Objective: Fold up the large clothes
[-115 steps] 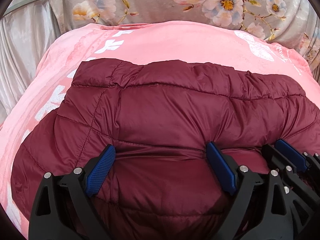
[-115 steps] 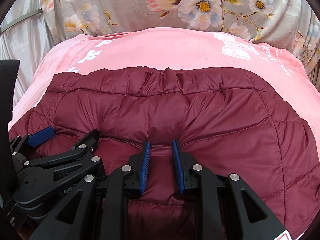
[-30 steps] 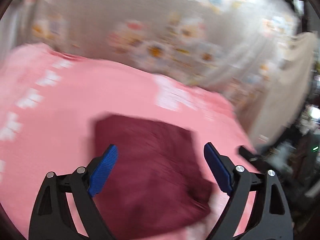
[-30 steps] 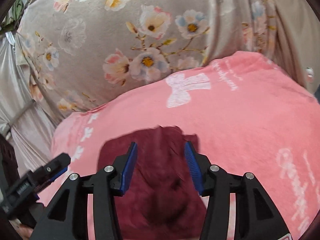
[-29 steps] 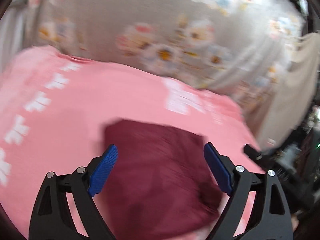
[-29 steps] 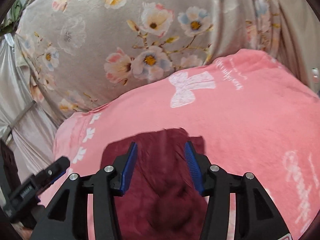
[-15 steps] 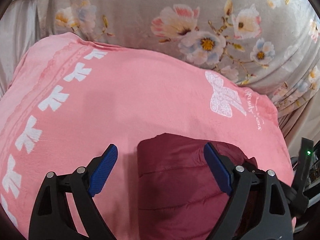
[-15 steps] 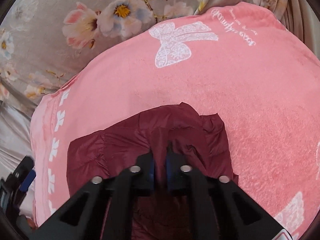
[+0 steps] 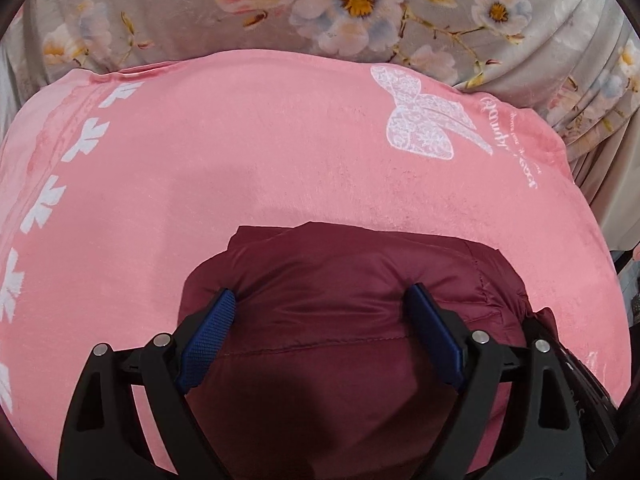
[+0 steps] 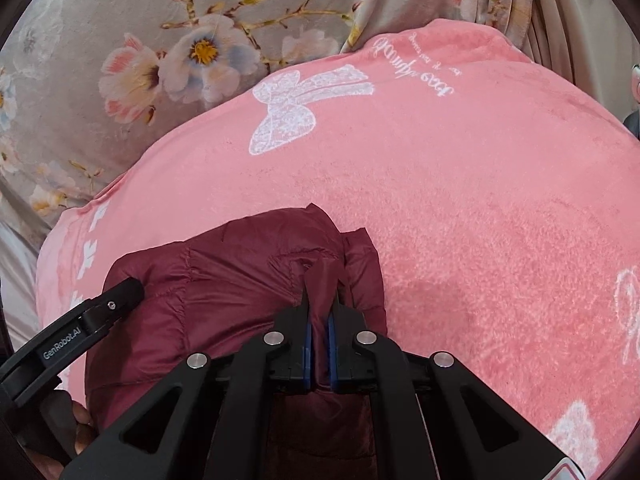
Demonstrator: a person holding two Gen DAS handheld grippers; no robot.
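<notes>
A maroon quilted puffer jacket (image 9: 352,320) lies folded into a compact bundle on a pink blanket (image 9: 248,152). My left gripper (image 9: 320,320) is open, its blue pads pressed against the bundle's top on either side. In the right wrist view the same jacket (image 10: 224,280) shows, and my right gripper (image 10: 319,312) is shut on a fold of its fabric at the bundle's right edge. The left gripper's black body (image 10: 80,328) shows at the lower left of that view.
The pink blanket (image 10: 480,208) has white bow prints and covers a raised surface. Grey floral fabric (image 9: 340,4) hangs behind it. The blanket's edge drops off at the right, where beige cloth (image 9: 612,184) hangs.
Both grippers swung away from the jacket, then came back down onto the now smaller bundle. The right gripper closed on a fold; the left stayed open and lowered onto the bundle.
</notes>
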